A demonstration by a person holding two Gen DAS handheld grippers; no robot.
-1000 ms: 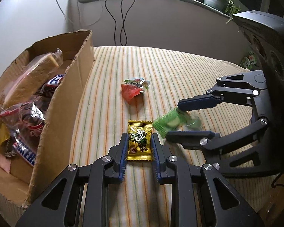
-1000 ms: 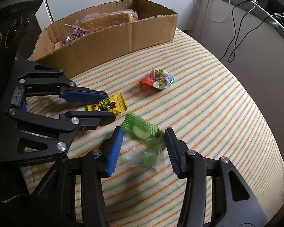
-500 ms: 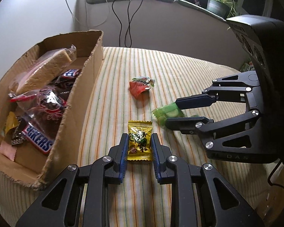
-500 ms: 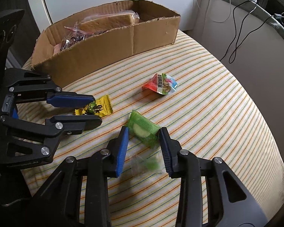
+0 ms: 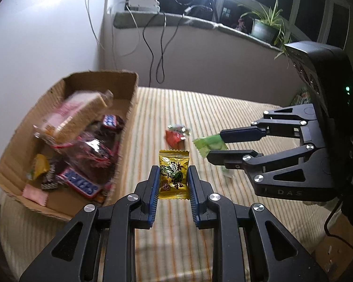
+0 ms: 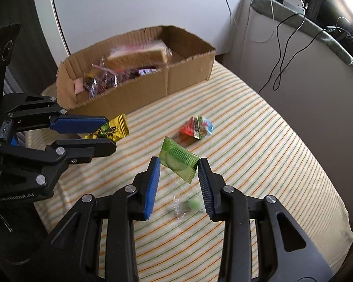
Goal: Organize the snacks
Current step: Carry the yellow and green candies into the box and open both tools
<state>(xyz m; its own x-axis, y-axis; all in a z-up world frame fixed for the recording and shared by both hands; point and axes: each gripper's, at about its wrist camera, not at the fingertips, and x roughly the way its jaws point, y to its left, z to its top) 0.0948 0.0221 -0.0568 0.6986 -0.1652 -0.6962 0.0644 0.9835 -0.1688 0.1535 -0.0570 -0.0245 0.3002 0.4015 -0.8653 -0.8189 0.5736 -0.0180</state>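
Snacks [image 6: 120,70] in box [image 6: 188,75] on bed [image 6: 270,164]

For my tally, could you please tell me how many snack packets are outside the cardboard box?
4: a yellow foil packet in the left hand-held gripper, a green plastic packet in the right hand-held gripper, and a red packet and clear-wrapped green candy on the striped cloth.

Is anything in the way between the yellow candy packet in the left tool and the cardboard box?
Nothing visible blocks it. The left tool holds the yellow packet above the striped cloth, and the cardboard box sits just beside it with its top open. Only the box's near wall must be cleared. The red packet lies off to the other side.
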